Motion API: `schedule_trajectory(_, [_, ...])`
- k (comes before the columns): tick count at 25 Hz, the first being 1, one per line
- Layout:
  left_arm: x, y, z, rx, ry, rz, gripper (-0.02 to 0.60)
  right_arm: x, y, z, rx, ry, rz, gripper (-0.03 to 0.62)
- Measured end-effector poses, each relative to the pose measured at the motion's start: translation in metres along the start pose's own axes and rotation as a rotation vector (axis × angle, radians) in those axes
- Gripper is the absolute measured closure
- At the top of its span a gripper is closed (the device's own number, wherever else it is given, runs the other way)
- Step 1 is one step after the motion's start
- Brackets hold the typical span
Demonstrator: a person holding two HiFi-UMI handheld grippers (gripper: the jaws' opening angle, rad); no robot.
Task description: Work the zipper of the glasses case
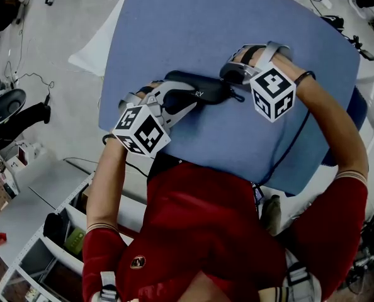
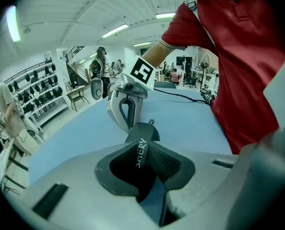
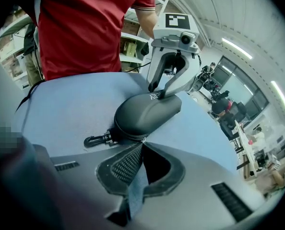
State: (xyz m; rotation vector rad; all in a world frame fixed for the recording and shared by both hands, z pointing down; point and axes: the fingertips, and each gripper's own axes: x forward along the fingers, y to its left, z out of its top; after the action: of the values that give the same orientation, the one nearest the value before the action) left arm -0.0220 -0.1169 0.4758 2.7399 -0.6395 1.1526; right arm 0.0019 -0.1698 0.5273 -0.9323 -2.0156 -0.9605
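Over the blue tabletop a person in a red shirt leans with a hand-held tool in each hand. Toward the tabletop's near side lies the black oval hard-shell glasses case, its long side running left to right. The left claw pinches the case's left end between its dark ribbed pads. The right claw is pressed together, its tips meeting right at the zipper seam on the case's other end, just beside a black swivel clip lying on the tabletop. Whether anything is caught between those tips is too small to tell.
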Motion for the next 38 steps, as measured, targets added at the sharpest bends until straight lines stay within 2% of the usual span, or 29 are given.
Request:
schedule_trajectory(11, [-0.002, 0.002, -0.002, -0.012, 0.007, 0.004, 0.509, -0.011, 0.023, 0.005, 0.124, 0.053, -0.014, 0.594])
schedule_trajectory(23, [-0.003, 0.009, -0.015, 0.008, 0.001, -0.019, 0.509, 0.003, 0.032, 0.016, 0.291, 0.274, -0.078, 0.594])
schedule_trajectory(28, [-0.007, 0.018, -0.009, 0.077, -0.036, -0.079, 0.508, -0.004, 0.027, 0.018, 0.468, 0.408, -0.125, 0.594])
schedule_trajectory(32, [-0.009, 0.015, -0.010, 0.125, -0.031, -0.131, 0.508, 0.003, 0.032, 0.032, 0.631, 0.468, -0.164, 0.594])
schedule_trajectory(38, [-0.012, 0.009, -0.010, 0.200, -0.057, -0.195, 0.508, 0.010, 0.033, 0.049, 0.918, 0.510, -0.311, 0.594])
